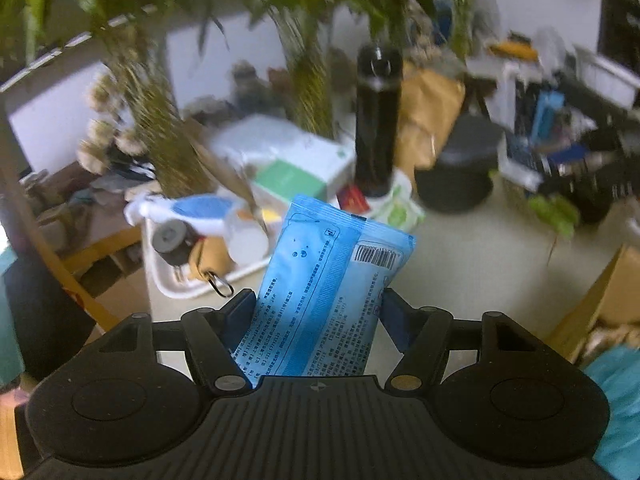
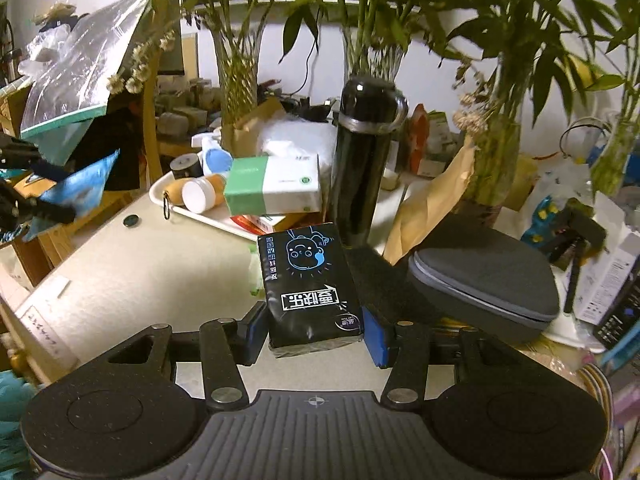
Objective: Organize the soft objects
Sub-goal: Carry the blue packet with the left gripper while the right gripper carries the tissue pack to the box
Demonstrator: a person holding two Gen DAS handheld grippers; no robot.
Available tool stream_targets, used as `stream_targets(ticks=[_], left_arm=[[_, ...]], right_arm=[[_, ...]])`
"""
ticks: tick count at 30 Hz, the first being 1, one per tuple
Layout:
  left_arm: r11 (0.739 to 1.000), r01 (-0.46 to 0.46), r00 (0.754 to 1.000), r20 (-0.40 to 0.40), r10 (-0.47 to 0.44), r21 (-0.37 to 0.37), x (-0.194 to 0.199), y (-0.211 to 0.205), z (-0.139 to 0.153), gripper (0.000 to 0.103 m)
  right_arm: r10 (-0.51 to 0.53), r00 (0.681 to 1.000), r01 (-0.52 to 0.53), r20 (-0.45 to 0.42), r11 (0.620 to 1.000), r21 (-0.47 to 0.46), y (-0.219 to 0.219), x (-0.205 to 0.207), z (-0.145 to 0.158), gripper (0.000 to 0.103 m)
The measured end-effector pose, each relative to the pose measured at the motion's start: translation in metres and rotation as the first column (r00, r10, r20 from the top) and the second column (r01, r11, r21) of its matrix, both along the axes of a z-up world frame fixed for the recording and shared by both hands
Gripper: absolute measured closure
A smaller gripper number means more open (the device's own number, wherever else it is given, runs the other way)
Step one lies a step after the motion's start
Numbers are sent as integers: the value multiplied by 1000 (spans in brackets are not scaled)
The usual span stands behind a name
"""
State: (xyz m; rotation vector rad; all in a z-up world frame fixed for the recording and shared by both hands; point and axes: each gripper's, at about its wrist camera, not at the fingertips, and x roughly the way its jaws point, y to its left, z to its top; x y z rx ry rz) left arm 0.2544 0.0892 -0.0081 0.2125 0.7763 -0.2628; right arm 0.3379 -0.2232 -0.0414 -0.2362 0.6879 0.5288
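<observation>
The left gripper (image 1: 320,312) was clamped on a blue wipes packet (image 1: 328,292), held above the table (image 1: 460,264). The right gripper (image 2: 316,330) squeezed a black tissue pack (image 2: 310,288) over the table near the black flask (image 2: 362,160).

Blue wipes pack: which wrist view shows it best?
The left wrist view: the blue wipes pack fills the centre, clamped in the left tool, barcode and print visible. The right wrist view catches only a blurred blue corner at its left edge.
</observation>
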Motion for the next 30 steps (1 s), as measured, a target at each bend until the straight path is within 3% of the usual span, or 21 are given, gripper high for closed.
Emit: stream_targets(ticks=[10,19,25,30], left_arm=[[996,-77,997,-4,77,-53,-45,-31,37,36],[990,-106,994,-48,102,-90,-82,-53,54,36],[976,-142,984,-129,122,-164,-101,-58,50,36],[940,-236,954,-245,175,-247,-109,-49,39,36]], right_arm=[[6,999,-9,31,994,107,-13,-66,26,50],[30,998,-40,55,982,186,-16,-117,39,50],[37,998,-49,58,971,235,-23,-139,42,50],[40,997,-57,67,962,266,-28,-151,45,50]])
